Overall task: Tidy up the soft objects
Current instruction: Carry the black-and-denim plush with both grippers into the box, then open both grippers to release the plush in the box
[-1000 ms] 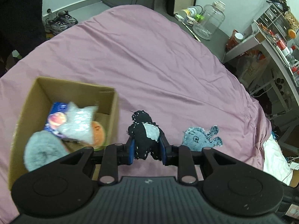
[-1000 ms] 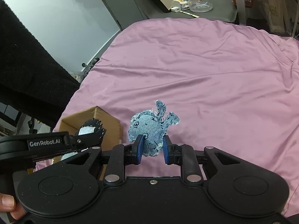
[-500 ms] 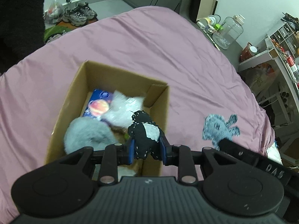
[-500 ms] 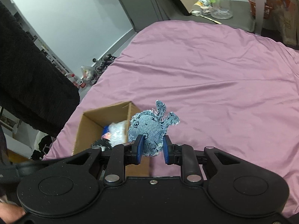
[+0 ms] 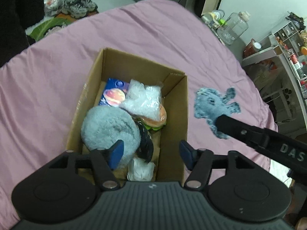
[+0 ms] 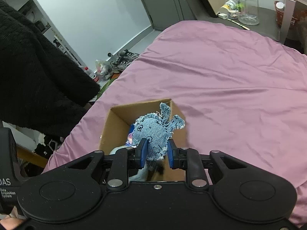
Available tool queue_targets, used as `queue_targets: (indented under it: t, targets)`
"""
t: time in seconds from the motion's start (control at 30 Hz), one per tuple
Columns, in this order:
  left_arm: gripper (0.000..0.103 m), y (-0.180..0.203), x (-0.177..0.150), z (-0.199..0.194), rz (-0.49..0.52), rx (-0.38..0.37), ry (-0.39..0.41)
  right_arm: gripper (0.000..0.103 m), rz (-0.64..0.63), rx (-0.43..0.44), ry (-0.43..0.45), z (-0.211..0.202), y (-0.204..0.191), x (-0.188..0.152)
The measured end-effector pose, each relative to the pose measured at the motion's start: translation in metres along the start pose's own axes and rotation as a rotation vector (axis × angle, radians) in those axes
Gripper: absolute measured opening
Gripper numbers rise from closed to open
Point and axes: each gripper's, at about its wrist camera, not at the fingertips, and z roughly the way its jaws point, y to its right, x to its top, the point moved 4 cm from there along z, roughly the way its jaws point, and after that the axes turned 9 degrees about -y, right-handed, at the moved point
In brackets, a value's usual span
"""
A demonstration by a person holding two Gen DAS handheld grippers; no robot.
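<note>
An open cardboard box (image 5: pixel 173 103) sits on the pink bedsheet (image 5: pixel 57 76). It holds a grey fluffy plush (image 5: pixel 109 126), a plastic-wrapped white plush (image 5: pixel 143 100), a burger plush, a blue packet and the black plush (image 5: pixel 145 143). My left gripper (image 5: pixel 150 153) is open and empty just above the box's near end. My right gripper (image 6: pixel 156 151) is shut on the blue denim plush (image 6: pixel 155 132) and holds it over the box (image 6: pixel 115 122). In the left wrist view that plush (image 5: pixel 213 105) hangs right of the box.
Beyond the bed's far edge stand a clear jar (image 5: pixel 233 29), bottles and a cluttered shelf (image 5: pixel 284 48). Shoes (image 5: pixel 78 6) and bags lie on the floor at left. A black fleece sleeve (image 6: pixel 38 67) fills the left of the right wrist view.
My left gripper moved over the box, opened and let the black plush drop inside. My right gripper carried the denim plush left to above the box.
</note>
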Motion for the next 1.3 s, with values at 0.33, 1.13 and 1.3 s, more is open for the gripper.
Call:
queue_targets:
  t: [0.33, 1.13, 1.3]
  targets:
    - [0.064, -0.032, 0.0, -0.022, -0.047, 0.051, 0.034, 0.028, -0.02, 0.017, -0.047, 0.012, -0.026, -0.012]
    - [0.088, -0.021, -0.011, -0.061, 0.013, 0.142, 0.103, 0.087, 0.017, -0.092, 0.044, -0.044, 0.02, -0.032]
    - [0.088, -0.006, -0.015, -0.069, 0.045, 0.175, 0.132, 0.103, 0.042, -0.116, 0.076, -0.061, 0.044, -0.034]
